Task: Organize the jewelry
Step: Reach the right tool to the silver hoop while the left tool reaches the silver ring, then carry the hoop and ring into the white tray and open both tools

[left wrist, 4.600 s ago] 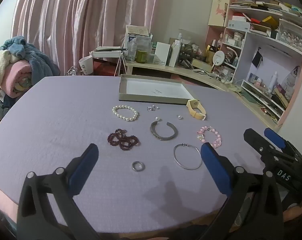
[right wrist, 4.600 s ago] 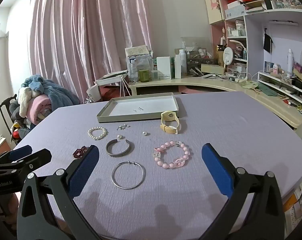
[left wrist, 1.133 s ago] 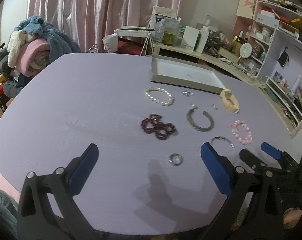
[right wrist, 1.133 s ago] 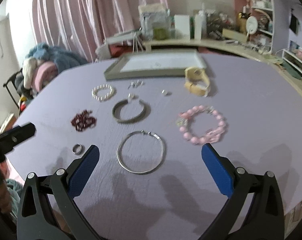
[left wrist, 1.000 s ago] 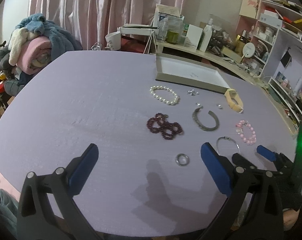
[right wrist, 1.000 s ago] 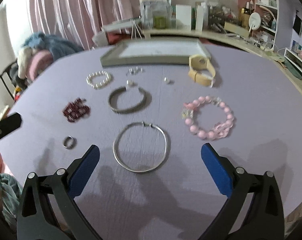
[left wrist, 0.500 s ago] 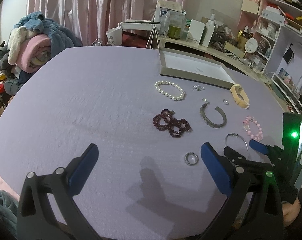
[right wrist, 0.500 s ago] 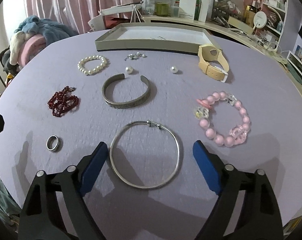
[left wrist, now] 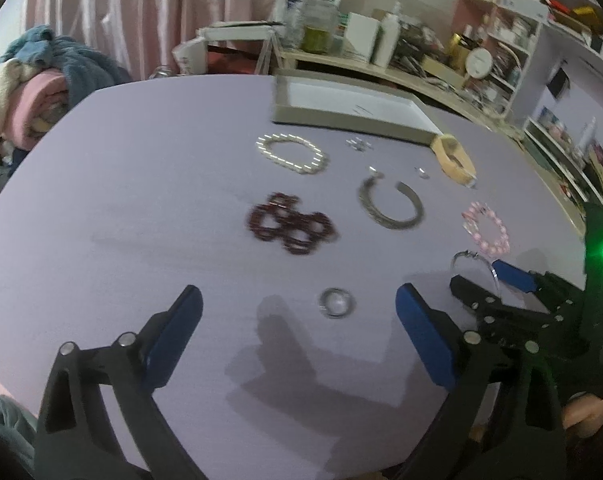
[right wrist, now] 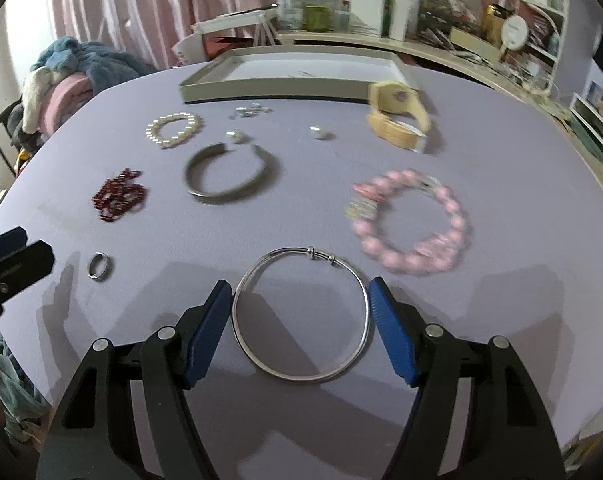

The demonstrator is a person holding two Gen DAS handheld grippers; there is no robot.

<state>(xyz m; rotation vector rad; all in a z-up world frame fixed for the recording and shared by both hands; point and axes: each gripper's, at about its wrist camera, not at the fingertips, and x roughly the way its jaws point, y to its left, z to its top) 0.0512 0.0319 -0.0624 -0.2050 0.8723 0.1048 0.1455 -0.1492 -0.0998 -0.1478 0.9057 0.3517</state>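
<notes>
Right tool (right wrist: pixel 301 300) low in frame, spread wide around the silver bangle (right wrist: pixel 301 314) flat on the purple table (right wrist: pixel 501 320), blue pads just beside its left and right edges, contact unclear. Left tool (left wrist: pixel 297 324) spread apart too, gripping nothing, small ring (left wrist: pixel 336 302) between its pads. Pink bead bracelet (right wrist: pixel 411 222) upper right of the bangle, cuff (right wrist: pixel 231 176) upper left, tray (right wrist: pixel 293 76) at top centre.
</notes>
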